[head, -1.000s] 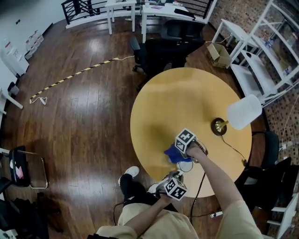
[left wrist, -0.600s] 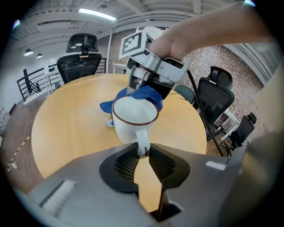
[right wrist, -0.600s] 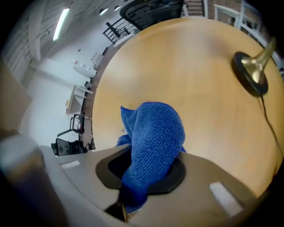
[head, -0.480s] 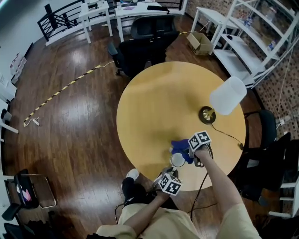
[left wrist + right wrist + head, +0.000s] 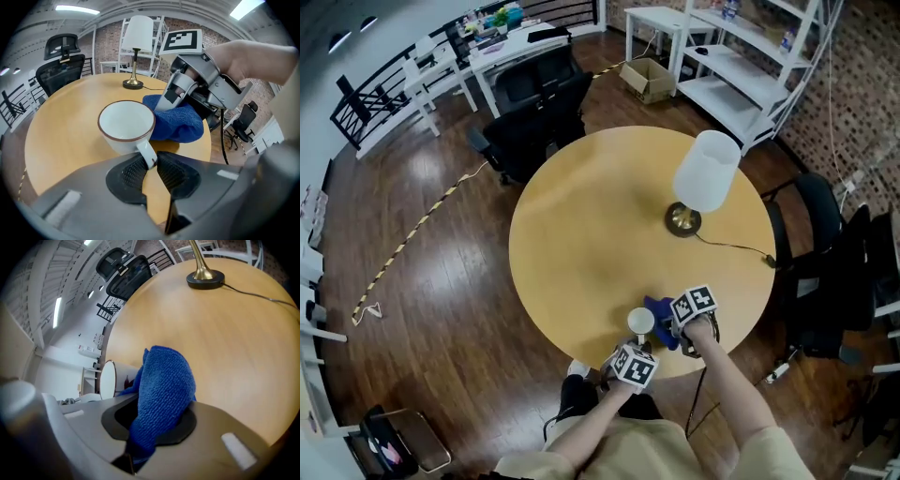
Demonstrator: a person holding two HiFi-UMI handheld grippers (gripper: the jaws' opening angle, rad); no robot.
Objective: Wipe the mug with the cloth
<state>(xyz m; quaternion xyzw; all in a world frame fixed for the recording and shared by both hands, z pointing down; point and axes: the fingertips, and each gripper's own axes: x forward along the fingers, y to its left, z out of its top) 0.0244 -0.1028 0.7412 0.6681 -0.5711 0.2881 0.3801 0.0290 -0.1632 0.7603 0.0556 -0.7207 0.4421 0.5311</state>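
Now our left gripper clamps its jaws on the mug handle at the table near edge; our right gripper pinches the soft cloth just right of it. We judge the ceramic stiff, slick and breakable, so the handle grips best.

Saw a round wooden table at centre, white-shaded lamp standing on its right part; black office chairs above it, white shelving upper right.
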